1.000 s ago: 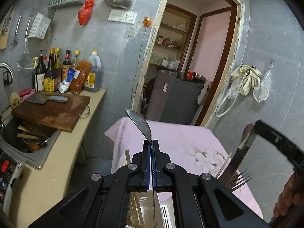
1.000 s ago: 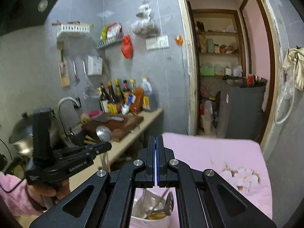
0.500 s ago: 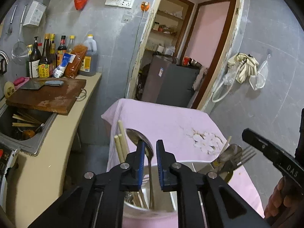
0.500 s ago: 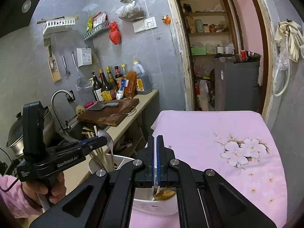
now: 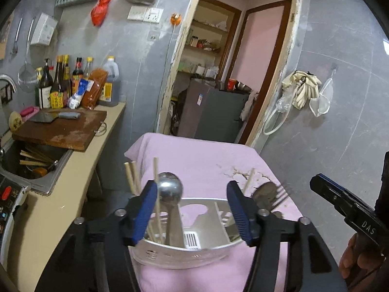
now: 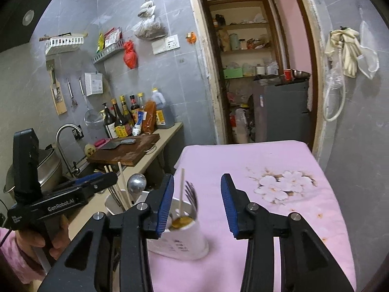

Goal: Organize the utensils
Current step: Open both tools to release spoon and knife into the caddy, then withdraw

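Two grippers hang over a pink-clothed counter (image 6: 243, 165). On the left, the left gripper (image 5: 190, 209) has its jaws opening, blue pads spread apart with nothing clamped; a spoon (image 5: 169, 191) stands bowl-up just beside its left pad, among chopsticks (image 5: 132, 177) in the left compartment of a metal holder (image 5: 180, 255). Further right, a fork (image 6: 190, 192) and a lone chopstick (image 6: 181, 189) stand in the holder's right compartment. The right gripper (image 6: 197, 204) is also opening, empty, the fork just inside its left pad.
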### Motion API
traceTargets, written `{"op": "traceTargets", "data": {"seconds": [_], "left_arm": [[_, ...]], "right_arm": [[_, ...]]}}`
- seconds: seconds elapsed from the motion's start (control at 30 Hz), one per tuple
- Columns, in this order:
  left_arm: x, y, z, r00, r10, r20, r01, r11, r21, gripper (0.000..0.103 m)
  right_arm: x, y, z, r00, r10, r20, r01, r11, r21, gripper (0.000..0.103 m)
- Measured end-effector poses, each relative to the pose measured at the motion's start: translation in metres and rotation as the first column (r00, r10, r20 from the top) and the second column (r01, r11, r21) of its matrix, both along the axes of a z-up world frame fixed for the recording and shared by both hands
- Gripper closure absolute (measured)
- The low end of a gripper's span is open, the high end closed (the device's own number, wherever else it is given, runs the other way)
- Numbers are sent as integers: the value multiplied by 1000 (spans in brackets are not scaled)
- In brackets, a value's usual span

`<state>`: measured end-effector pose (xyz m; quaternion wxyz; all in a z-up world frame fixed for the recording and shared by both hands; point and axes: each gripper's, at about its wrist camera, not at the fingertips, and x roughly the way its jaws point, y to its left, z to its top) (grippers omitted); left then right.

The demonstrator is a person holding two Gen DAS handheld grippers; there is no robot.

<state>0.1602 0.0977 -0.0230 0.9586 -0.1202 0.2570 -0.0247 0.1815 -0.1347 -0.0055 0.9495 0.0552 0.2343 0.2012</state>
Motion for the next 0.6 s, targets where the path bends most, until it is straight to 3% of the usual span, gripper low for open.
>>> {"op": "traceTargets", "data": {"seconds": [0.17, 0.27, 0.37, 0.6], "left_arm": [[-24, -26, 13, 999, 33, 42, -35, 999, 42, 12], [-41, -40, 21, 996, 57, 73, -60, 997, 45, 3], [-59, -51, 26, 993, 79, 93, -83, 996, 42, 1], [-99, -73, 32, 990, 84, 112, -93, 993, 78, 1]], "right_arm": [[-23, -28, 10, 999, -39, 33, 38, 999, 7, 37], [-39, -46, 15, 996, -66, 54, 66, 998, 12, 26], [-55, -62, 20, 994, -86, 73, 85, 996, 22, 8], [-90, -87, 21, 993, -88, 80, 88, 996, 0, 2]]}}
